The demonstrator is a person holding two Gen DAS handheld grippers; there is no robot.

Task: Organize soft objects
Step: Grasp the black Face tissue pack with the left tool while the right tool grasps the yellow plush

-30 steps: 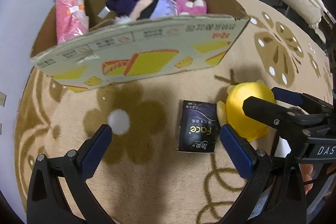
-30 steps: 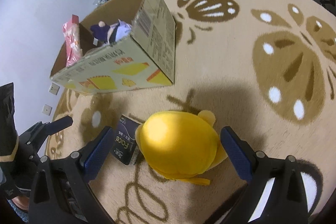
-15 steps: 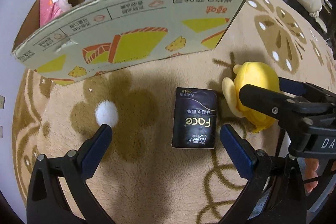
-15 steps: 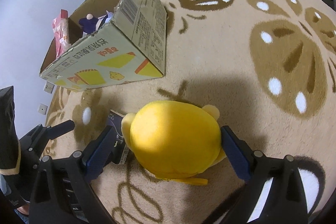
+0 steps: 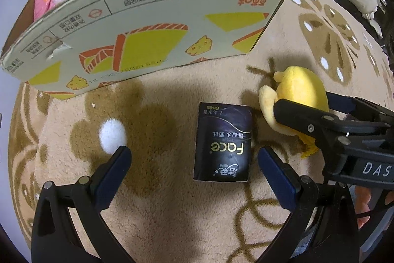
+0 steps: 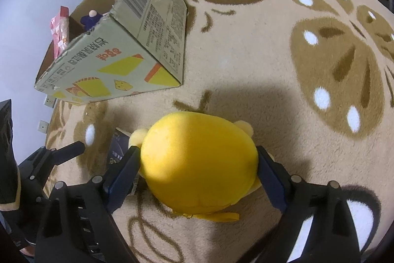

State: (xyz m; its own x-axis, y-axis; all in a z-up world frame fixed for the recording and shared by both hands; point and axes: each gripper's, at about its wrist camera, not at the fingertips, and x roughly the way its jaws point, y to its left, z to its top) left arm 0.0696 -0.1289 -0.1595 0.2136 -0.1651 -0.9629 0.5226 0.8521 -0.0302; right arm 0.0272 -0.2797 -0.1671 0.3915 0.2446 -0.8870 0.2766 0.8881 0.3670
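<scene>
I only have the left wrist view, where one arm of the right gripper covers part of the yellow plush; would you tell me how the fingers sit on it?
Observer: From the right wrist view, the right gripper is closing with the yellow plush between its blue fingers, and each pad touches one side of the plush's body.
Operator: Thank you. Is anything else caught in there?
Observer: No, the dark tissue pack lies outside the fingers and shows only partly beyond one of them.
Operator: And towards the box?
Observer: Only bare rug shows between the plush and the near corner of the cardboard box.
</scene>
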